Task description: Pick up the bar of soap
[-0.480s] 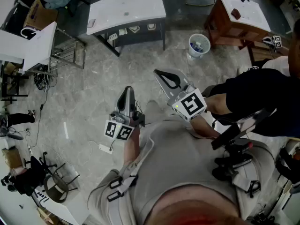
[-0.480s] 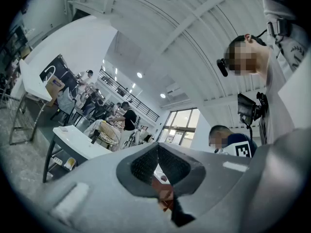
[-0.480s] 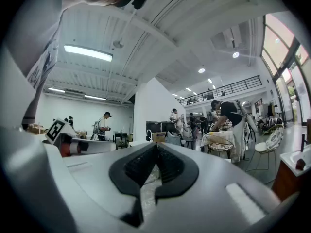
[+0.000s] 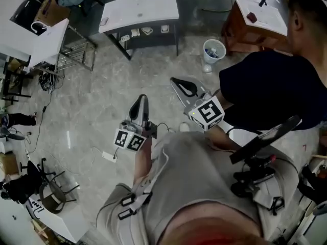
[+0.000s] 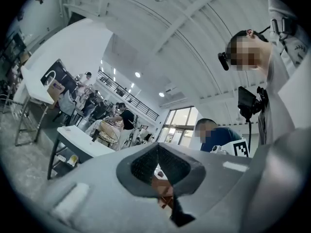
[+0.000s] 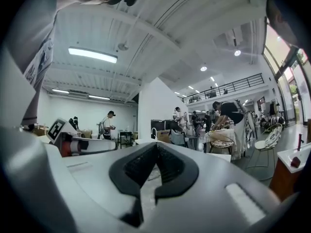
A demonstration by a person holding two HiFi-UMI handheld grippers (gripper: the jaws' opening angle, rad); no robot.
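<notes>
Bar of soap: taken to be the small dark red block lying near the left edge of the white-topped wooden cabinet, well apart from both grippers. It is judged light, stiff and slippery, and best taken across its long flat sides. Left gripper and right gripper: jaws closed together, nothing held. White bucket, on the floor beside the cabinet: small blue and white items inside, not identifiable.
</notes>
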